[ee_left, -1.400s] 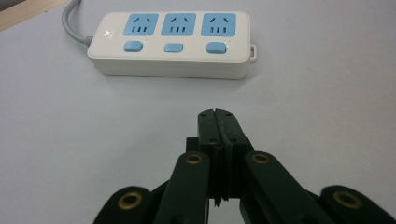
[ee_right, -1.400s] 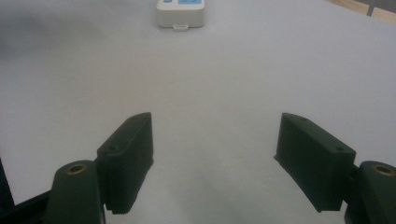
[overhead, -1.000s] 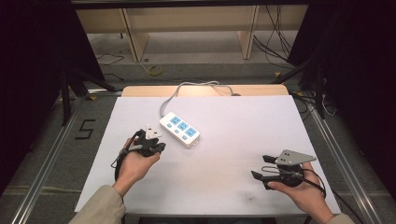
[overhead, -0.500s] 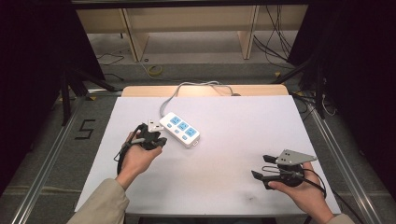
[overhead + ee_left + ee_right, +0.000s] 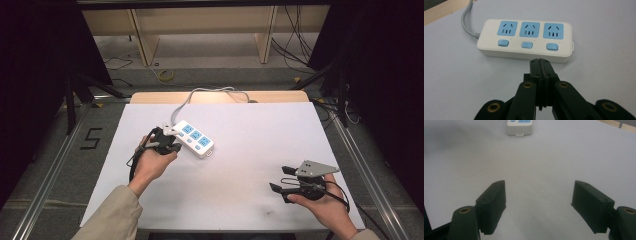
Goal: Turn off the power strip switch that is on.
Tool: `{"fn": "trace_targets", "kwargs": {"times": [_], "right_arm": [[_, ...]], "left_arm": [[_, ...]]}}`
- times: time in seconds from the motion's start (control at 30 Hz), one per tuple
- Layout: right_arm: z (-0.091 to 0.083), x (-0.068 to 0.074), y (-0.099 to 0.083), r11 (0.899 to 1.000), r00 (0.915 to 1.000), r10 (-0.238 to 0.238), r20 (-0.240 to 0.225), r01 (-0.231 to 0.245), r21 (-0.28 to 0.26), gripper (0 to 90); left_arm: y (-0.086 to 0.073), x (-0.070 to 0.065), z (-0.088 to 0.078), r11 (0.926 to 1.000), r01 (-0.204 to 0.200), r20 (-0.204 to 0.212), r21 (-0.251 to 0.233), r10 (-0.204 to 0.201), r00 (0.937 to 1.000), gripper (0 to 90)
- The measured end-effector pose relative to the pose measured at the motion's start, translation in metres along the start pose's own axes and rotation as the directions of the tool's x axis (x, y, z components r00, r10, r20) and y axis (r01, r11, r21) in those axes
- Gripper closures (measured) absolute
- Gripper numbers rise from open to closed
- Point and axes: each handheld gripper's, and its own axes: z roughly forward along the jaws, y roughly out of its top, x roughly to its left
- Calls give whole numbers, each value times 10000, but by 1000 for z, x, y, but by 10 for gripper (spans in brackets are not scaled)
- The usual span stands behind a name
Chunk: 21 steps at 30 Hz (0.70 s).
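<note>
The power strip (image 5: 195, 138) is laid on the white desk (image 5: 250, 150), left of centre. The left gripper (image 5: 540, 61) is held just before it, fingers closed on nothing. The right gripper (image 5: 539, 202) is kept well apart, fingers open.

The high view looks forward and down from above the person's side, taking in the whole white table (image 5: 250, 150) with the power strip (image 5: 195, 138) left of its middle. The left gripper view sits low and close, facing the power strip (image 5: 525, 40) across its long side, just past its own jaws. The right gripper view skims the table (image 5: 536, 162) from well away, the power strip (image 5: 520, 126) small at its top edge. All three views share that strip and the white surface around it
</note>
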Motion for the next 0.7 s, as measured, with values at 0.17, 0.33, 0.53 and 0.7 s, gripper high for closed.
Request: {"fn": "trace_targets", "kwargs": {"times": [0.17, 0.33, 0.53, 0.7], "right_arm": [[0, 0, 0, 10000, 10000, 37, 10, -37, -36, 277], [-1, 0, 0, 10000, 10000, 38, 21, -37, -40, 277], [-1, 0, -1, 10000, 10000, 73, 33, -73, -24, 277], [-2, 0, -2, 9999, 9999, 110, 57, -109, -36, 277]], "left_arm": [[5, 1, 3, 10000, -44, -45, 30, 45, 10000, 898], [10, 1, 7, 9999, -96, -68, 66, 96, 9999, 898], [16, 3, 13, 9999, -60, -83, 105, 61, 9999, 899], [20, 6, 17, 9997, -122, -160, 203, 125, 9998, 899]]}}
